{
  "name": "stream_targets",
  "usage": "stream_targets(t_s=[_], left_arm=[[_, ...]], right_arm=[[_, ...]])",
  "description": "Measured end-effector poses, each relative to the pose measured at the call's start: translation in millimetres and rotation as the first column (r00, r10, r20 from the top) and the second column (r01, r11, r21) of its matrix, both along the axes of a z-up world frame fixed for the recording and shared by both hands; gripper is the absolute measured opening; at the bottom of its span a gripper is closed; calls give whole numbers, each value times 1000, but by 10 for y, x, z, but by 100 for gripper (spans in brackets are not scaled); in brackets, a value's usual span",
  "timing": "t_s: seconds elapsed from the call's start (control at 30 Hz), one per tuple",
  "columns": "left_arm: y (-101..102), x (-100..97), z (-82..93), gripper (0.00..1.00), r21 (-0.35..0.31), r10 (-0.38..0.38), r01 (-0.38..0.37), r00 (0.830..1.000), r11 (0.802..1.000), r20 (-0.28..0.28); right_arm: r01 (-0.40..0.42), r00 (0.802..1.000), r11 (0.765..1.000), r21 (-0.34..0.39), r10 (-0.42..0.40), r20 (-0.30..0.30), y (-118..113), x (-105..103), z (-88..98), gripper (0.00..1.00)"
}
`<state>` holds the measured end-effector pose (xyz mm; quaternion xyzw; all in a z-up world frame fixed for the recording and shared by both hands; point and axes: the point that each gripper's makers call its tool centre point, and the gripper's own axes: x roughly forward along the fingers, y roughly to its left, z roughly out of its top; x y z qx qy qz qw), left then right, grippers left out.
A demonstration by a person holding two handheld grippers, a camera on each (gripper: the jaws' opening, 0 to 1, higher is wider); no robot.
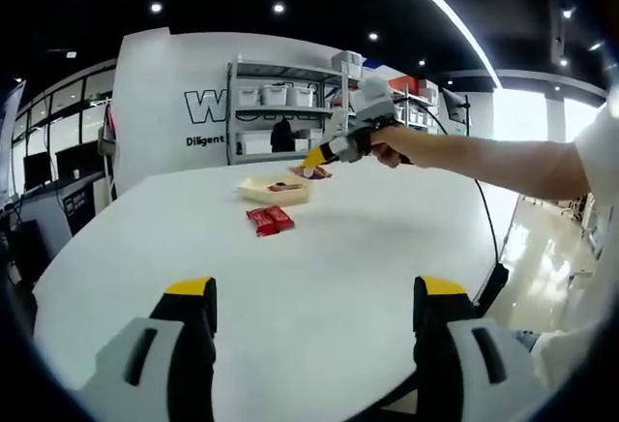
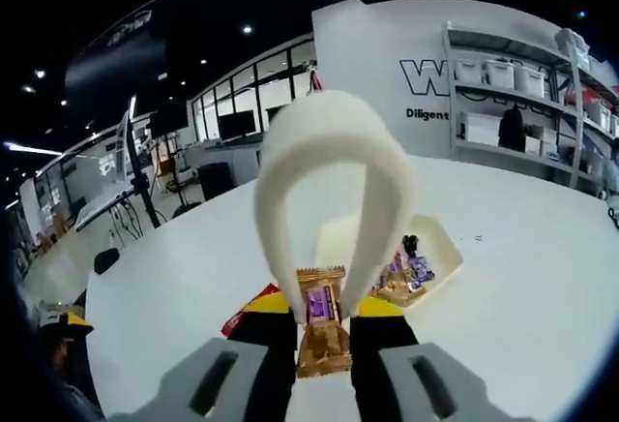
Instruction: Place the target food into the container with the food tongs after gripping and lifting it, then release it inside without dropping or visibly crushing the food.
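My right gripper [image 2: 327, 308] is shut on white food tongs [image 2: 334, 165], whose looped end arches up in front of the jaws. A gold-and-purple wrapped snack [image 2: 321, 330] is pinched between the tongs' two arms. Just beyond it stands the cream container [image 2: 437, 240] with several wrapped snacks [image 2: 406, 272] inside. In the left gripper view the right gripper [image 1: 319, 158], held by a hand, hovers just behind and above the container [image 1: 274, 190]. My left gripper [image 1: 314, 291] is open and empty over the table's near side. Red packets [image 1: 270, 220] lie in front of the container.
The white table [image 1: 319, 257] is wide, and its rounded edge runs along the left and the near side. A black cable [image 1: 486, 224] trails from the right gripper down the table's right side. Shelves with white bins [image 1: 276, 98] stand against the far wall. The person's arm [image 1: 484, 163] reaches in from the right.
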<state>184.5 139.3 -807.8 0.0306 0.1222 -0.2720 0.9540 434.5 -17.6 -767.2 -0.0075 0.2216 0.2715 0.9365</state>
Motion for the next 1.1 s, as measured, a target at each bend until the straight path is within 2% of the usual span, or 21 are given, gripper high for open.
stream_targets(t_s=[0.2,0.43,0.57,0.7,1.1], left_arm=[[-1,47,-13,82,3,0,0,1000,1000,-5],[15,169,-50,82,6,5,-5,1000,1000,-16],[6,239,-92,82,8,6,-6,1000,1000,-27],[12,304,-132,82,7,10,-10,999,1000,-37],[22,439,-254,82,20,16,-14,997,1000,-70]], right_arm=[[29,999,999,23,-29,26,-34,203,131,13],[35,999,999,19,-35,16,2,326,110,13],[45,999,999,14,-45,9,-23,539,39,13],[49,999,998,28,-48,-24,-24,702,-95,13],[35,997,999,18,-34,-66,94,973,-403,14]])
